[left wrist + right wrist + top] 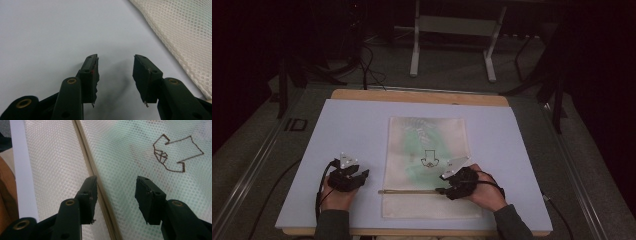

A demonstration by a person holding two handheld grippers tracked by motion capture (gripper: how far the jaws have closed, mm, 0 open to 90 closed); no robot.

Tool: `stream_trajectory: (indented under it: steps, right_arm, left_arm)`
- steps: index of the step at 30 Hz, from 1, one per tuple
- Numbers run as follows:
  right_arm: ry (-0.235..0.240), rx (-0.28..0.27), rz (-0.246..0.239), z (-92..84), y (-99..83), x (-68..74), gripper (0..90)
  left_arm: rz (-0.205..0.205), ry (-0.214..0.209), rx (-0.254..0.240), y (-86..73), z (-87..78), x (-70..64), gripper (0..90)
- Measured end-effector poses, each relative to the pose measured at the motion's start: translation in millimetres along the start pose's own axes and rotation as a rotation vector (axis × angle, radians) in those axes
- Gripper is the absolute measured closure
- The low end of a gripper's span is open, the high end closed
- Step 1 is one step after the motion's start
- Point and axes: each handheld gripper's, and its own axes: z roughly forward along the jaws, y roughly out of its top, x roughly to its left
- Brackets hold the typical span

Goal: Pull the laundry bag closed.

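Pale surface [352, 130], dark room, mesh bag [428, 150].
My left gripper [115, 72] and right gripper [116, 195]: jaws wide, empty; bag contents blurred.

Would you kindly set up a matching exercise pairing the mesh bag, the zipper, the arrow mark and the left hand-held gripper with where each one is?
Things:
1. mesh bag
2. zipper
3. arrow mark
4. left hand-held gripper

Places or states:
A. open above the bare mat, left of the bag
B. lying flat mid-mat
C. stitched in brown outline on the bag
D. running across the bag near its near end

Pairs: 1-B, 2-D, 3-C, 4-A
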Motion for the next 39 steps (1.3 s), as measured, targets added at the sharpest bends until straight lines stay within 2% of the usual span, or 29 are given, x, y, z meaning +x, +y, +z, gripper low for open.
stream_trajectory:
  steps: [39]
  right_arm:
    - [0.076,-0.018,-0.072,35.9,39.0,16.2,51.1]
  left_arm:
    - [0.000,0.001,-0.007,0.2,-0.8,1.0,54.5]
